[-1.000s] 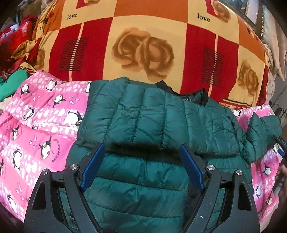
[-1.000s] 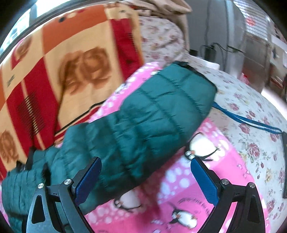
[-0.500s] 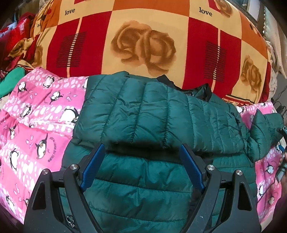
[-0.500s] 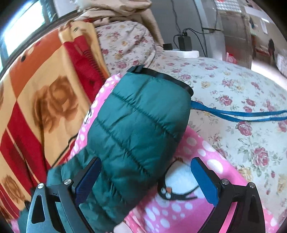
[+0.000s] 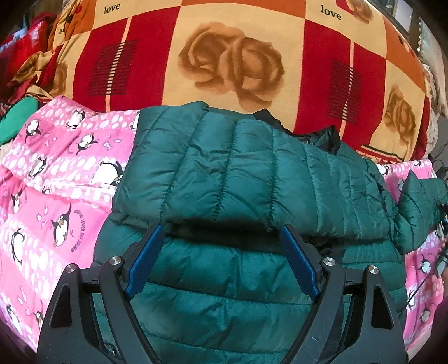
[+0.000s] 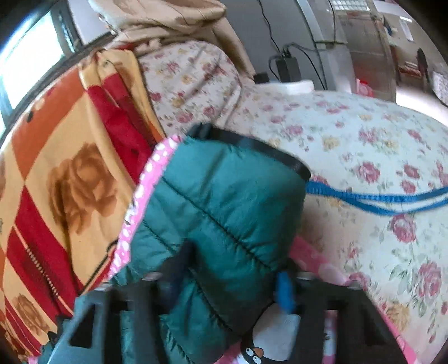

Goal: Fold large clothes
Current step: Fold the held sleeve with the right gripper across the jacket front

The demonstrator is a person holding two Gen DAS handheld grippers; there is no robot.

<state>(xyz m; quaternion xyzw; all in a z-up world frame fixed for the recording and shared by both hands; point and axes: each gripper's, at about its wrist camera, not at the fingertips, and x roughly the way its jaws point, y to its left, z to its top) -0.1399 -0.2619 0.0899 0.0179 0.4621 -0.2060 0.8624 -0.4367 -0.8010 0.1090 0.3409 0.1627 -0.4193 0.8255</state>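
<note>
- On the bed, across the pink penguin blanket [image 5: 53, 179], lies your dark green puffer jacket [image 5: 252, 179], with one sleeve folded over its chest and the black-lined collar toward the far side.
- Your left gripper [image 5: 221, 252] hangs over the lower body of the jacket with its blue pads spread wide; nothing is pinched between them, only jacket fabric lying below.
- Your right gripper [image 6: 232, 277] is at the other sleeve [image 6: 224, 212], which sticks out to the jacket's side with its black cuff at the far end. Its jaws are closing around the sleeve, the puffy fabric bulges between them, and the blurred pads look pressed into it from both sides.
- Beyond the jacket stands a folded red, orange and cream blanket [image 5: 232, 56] with brown roses and the word "love" on it.
- Past the sleeve's cuff you can see the flowered sheet [image 6: 364, 145] of the bed, and a blue strap [image 6: 386, 200] lying on it, running away from the cuff.
- Farther back, a beige cloth [image 6: 173, 25] is heaped at the head of the bed, and a black charger [image 6: 288, 67] with cables sits by the wall.
</note>
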